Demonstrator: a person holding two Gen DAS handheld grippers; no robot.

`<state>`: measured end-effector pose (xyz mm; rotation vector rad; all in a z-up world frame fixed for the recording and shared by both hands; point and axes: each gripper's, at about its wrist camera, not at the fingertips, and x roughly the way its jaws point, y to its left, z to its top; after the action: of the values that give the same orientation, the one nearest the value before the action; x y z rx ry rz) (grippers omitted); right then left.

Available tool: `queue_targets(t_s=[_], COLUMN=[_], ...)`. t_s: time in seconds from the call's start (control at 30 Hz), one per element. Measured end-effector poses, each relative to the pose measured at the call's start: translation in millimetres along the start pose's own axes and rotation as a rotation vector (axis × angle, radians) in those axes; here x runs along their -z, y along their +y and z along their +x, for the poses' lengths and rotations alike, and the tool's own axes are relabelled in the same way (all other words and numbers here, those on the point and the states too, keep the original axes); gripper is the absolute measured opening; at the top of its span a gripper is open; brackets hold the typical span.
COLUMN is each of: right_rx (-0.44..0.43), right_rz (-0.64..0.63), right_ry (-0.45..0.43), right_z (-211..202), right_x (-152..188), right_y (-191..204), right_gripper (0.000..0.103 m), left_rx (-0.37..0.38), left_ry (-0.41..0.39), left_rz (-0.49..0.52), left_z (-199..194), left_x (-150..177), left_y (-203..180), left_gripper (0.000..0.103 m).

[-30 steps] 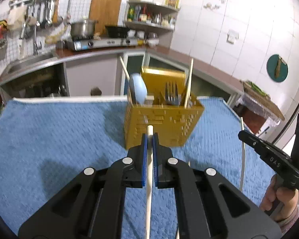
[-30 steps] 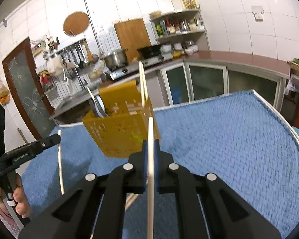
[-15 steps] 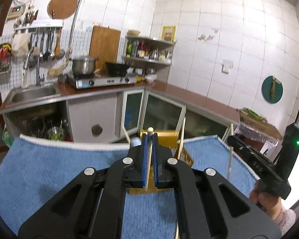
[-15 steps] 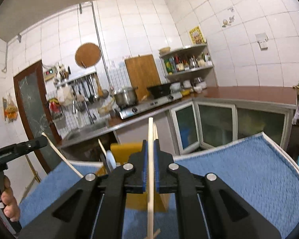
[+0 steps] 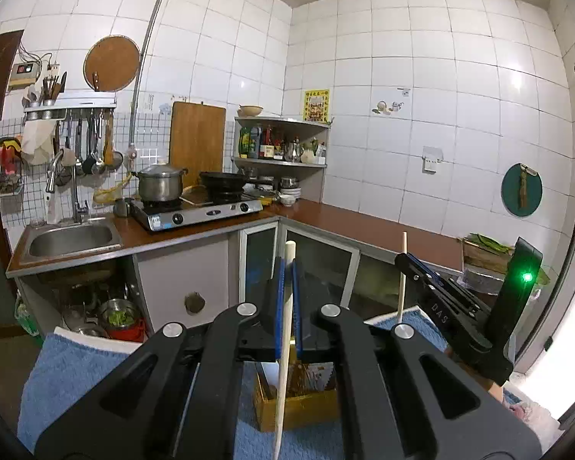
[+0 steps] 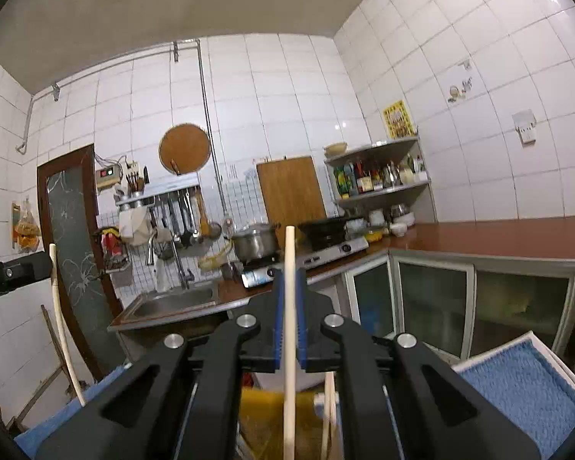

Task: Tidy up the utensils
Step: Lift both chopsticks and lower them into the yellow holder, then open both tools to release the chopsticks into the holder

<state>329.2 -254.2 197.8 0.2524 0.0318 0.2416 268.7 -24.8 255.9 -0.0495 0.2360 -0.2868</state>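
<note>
My left gripper point(image 5: 286, 268) is shut on a pale wooden chopstick point(image 5: 283, 364) that runs upright between its blue pads. Below it the yellow utensil caddy point(image 5: 299, 408) stands on the blue towel point(image 5: 65, 375), mostly hidden by the jaws. My right gripper point(image 6: 289, 280) is shut on a second chopstick point(image 6: 289, 345), also upright; the caddy point(image 6: 272, 414) shows under it with another stick point(image 6: 329, 414) standing inside. Each gripper appears in the other's view: the right one point(image 5: 402, 260) at the right, the left one point(image 6: 51, 264) at the far left, each with its chopstick.
Behind the towelled table runs a kitchen counter with a sink point(image 5: 71, 239), a gas stove point(image 5: 195, 211) with a pot point(image 5: 160, 184) and a corner shelf point(image 5: 283, 142) of bottles. Hanging utensils point(image 5: 92, 142) and a wooden board point(image 5: 197, 142) are on the wall.
Both grippers have risen with their chopsticks and tilted up toward level. The caddy and towel have dropped to the bottom of both views, and the kitchen wall fills them.
</note>
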Motion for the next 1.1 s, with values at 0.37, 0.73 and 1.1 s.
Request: queue_targets(t_s=[0.37,0.73,1.1], right_rx=[0.034,0.013,0.013], right_rz=[-0.04,-0.031,-0.065], right_ry=[-0.073,-0.051,0.098], right_z=[31.0,49.5,47.1], right_x=[5.0,44.3,103.0], right_y=[5.7,-5.5,-16.9], right_gripper=[0.006,0.006,0.006], left_rx=[0.01,0.001,-0.019], left_ry=[0.016,0.128,0.242], left_rz=[0.016,0.004,-0.036], left_z=[67.3,102.7,119.0], left_x=[-0.9,49.8,109.9], left_y=[1.6,17.3,33.4], left_gripper=[0.002,0.002,0.002])
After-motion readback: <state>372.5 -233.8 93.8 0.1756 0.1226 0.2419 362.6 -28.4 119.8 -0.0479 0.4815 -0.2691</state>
